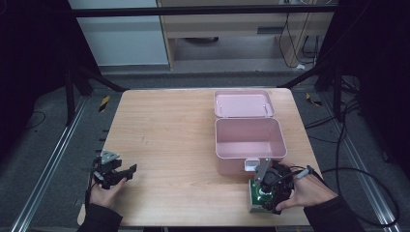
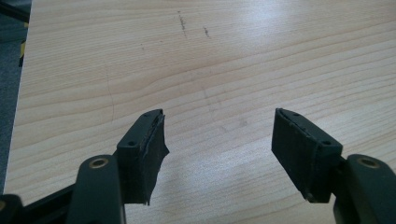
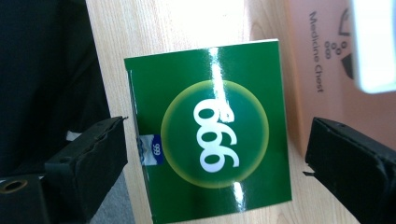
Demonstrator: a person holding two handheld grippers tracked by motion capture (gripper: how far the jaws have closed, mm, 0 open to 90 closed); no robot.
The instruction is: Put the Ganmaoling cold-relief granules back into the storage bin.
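A glossy green carton [image 3: 215, 130] printed with "999" lies flat at the table's near right edge [image 1: 258, 197], just in front of a pink medicine chest [image 1: 246, 121]. My right gripper [image 3: 217, 128] hangs over the carton, its pads standing on either side of it with a gap showing on the right side; it is open. In the high view a hand holds this gripper [image 1: 266, 191] pointing down. My left gripper [image 2: 218, 114] rests open over bare wood at the near left edge of the table [image 1: 124, 166], with nothing between its pads.
The chest stands with its lid [image 1: 244, 103] laid back and its inside bare. Its white latch [image 1: 251, 165] faces the carton, and its front wall [image 3: 322, 56] reads "Medicine Chest". The wooden table [image 1: 169, 130] ends close behind the carton; a dark floor with cables surrounds it.
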